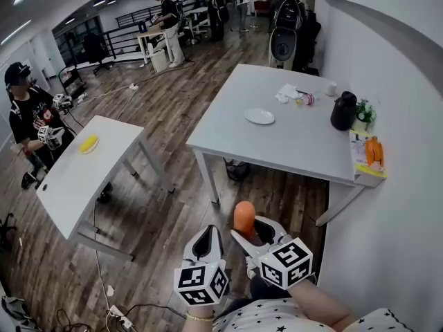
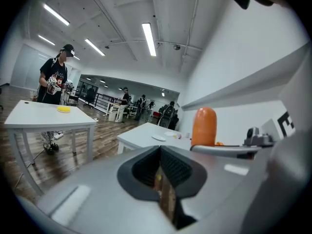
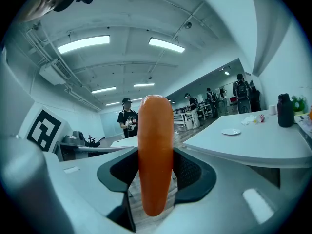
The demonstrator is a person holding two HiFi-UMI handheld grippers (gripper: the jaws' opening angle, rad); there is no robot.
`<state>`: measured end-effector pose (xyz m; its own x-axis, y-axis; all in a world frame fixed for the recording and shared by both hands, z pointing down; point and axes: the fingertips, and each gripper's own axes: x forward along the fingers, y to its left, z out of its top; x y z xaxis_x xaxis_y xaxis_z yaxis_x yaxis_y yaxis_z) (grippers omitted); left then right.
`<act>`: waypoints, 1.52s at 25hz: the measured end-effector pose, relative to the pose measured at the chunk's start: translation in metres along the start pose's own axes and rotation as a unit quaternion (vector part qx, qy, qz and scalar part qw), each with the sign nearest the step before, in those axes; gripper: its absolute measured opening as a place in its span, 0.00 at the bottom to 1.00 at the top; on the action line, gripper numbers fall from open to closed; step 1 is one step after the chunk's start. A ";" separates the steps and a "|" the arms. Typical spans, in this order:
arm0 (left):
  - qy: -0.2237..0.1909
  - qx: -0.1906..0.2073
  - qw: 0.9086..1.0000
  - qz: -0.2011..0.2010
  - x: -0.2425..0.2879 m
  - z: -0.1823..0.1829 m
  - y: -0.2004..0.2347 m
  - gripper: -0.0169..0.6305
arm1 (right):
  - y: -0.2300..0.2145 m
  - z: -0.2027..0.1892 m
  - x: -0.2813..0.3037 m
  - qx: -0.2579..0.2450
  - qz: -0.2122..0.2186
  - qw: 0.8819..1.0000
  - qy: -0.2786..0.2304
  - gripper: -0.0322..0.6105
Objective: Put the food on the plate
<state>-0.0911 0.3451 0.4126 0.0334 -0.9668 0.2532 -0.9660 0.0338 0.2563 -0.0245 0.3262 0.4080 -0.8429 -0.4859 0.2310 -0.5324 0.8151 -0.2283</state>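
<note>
My right gripper (image 1: 247,231) is shut on an orange sausage-shaped piece of food (image 1: 243,218), held upright over the wooden floor in front of the grey table (image 1: 304,151). In the right gripper view the food (image 3: 155,155) stands between both pads of the right gripper (image 3: 156,179). A small white plate (image 1: 259,116) lies on the grey table, far ahead; it also shows as the plate (image 3: 231,131). My left gripper (image 1: 207,241) hangs just left of the right one, shut and empty; in its own view the left gripper (image 2: 163,179) has the food (image 2: 204,126) to its right.
A black jug (image 1: 343,111), a small plant (image 1: 364,111), crumpled tissue (image 1: 287,93) and orange items (image 1: 374,151) sit on the grey table's right side. A white table (image 1: 83,175) at left holds a yellow thing (image 1: 88,144); a person (image 1: 28,116) stands beside it. A wall runs along the right.
</note>
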 end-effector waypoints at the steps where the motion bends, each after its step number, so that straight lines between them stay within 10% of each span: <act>1: -0.001 0.002 1.000 -0.002 0.012 0.003 0.001 0.04 | -0.011 0.003 0.008 0.000 -0.002 1.000 -0.001 0.38; 38: 0.013 0.033 0.997 -0.069 0.466 0.108 0.005 0.04 | -0.402 0.115 0.231 -0.002 -0.095 0.995 0.039 0.38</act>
<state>-0.1081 -0.1328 0.4314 0.1719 -0.9544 0.2439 -0.9668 -0.1160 0.2276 -0.0137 -0.1501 0.4444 -0.7191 -0.6050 0.3418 -0.6805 0.7127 -0.1702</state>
